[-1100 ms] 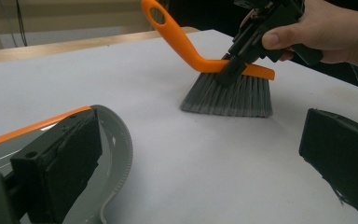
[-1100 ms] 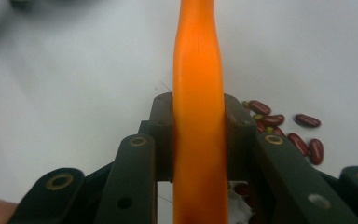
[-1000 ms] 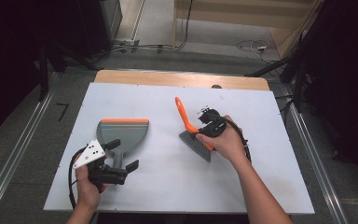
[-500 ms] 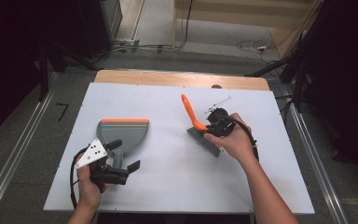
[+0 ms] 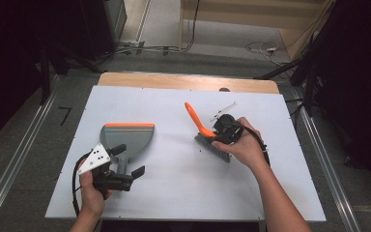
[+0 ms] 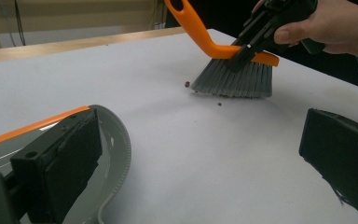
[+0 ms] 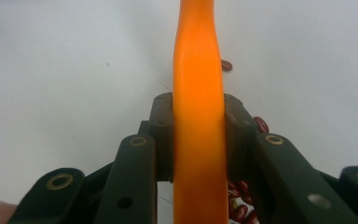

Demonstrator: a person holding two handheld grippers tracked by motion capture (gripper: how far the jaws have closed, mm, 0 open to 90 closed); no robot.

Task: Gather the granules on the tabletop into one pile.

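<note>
Right tongs [image 5: 221,134] pinching the brush [image 5: 207,137] right of centre, handle slanting to upper left; dustpan [image 5: 127,138] lying leftward by the spread left tongs [image 5: 125,168]; beans [image 7: 240,205] under bristles.

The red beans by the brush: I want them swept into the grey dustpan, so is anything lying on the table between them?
Nothing visible does. Bare white table lies between the grey-bristled, orange-handled brush with its red beans and the grey dustpan with the orange lip.

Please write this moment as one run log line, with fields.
right tongs: shut on orange-handled grey-bristled hand brush | left tongs: open beside grey plastic dustpan with orange lip | small red beans by bristles
</note>
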